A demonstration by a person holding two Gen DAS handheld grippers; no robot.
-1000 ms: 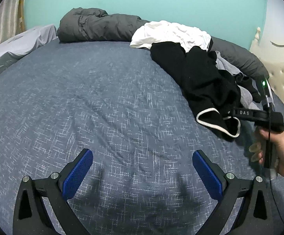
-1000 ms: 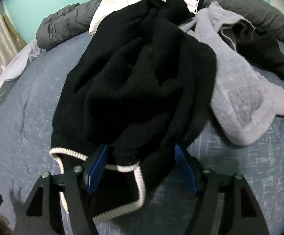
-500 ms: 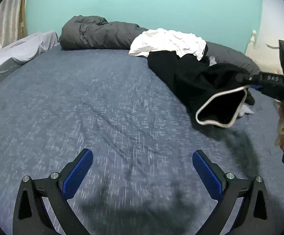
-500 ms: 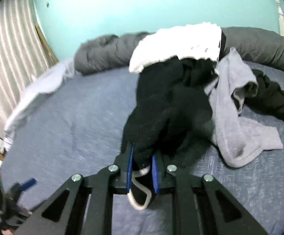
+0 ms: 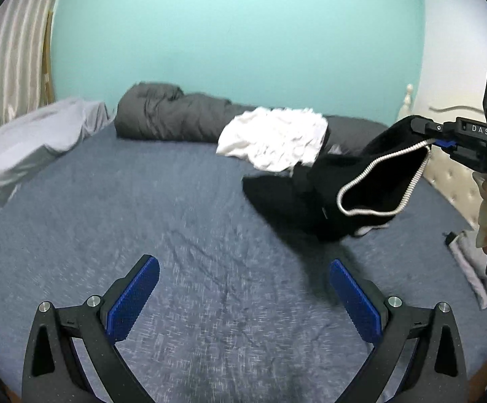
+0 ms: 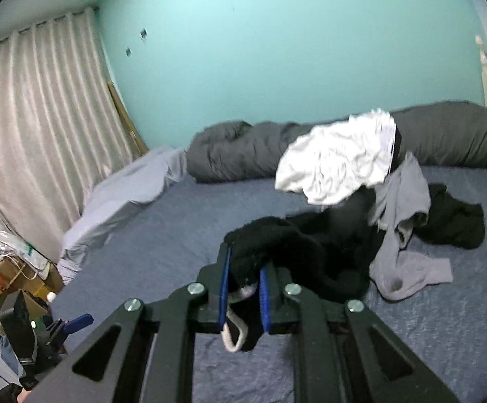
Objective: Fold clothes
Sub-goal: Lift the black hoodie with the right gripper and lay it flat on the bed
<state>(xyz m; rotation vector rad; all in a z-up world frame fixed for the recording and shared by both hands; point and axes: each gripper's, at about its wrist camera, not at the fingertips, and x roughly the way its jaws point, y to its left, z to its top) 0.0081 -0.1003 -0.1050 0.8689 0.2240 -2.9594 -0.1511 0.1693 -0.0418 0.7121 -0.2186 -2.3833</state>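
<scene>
A black garment with white-trimmed hem (image 5: 371, 184) hangs lifted above the blue bed, its far part trailing on the bedspread. My right gripper (image 6: 245, 278) is shut on that hem (image 6: 253, 252); it also shows in the left wrist view (image 5: 435, 142) at the right. A white garment (image 5: 273, 142) lies on a dark grey duvet; it also shows in the right wrist view (image 6: 337, 164). A grey garment (image 6: 404, 235) and another black garment (image 6: 455, 218) lie to the right. My left gripper (image 5: 243, 299) is open and empty, low over the bedspread (image 5: 142, 218).
A rolled dark grey duvet (image 5: 166, 114) lies along the teal wall. A pale grey sheet (image 5: 25, 147) is bunched at the bed's left edge. A tufted headboard (image 5: 451, 181) stands at the right. Curtains (image 6: 35, 127) and clutter (image 6: 8, 268) are left of the bed.
My right gripper has closed on the black garment's hem and lifted it up and back off the pile. The left gripper stays open and has tilted up.
</scene>
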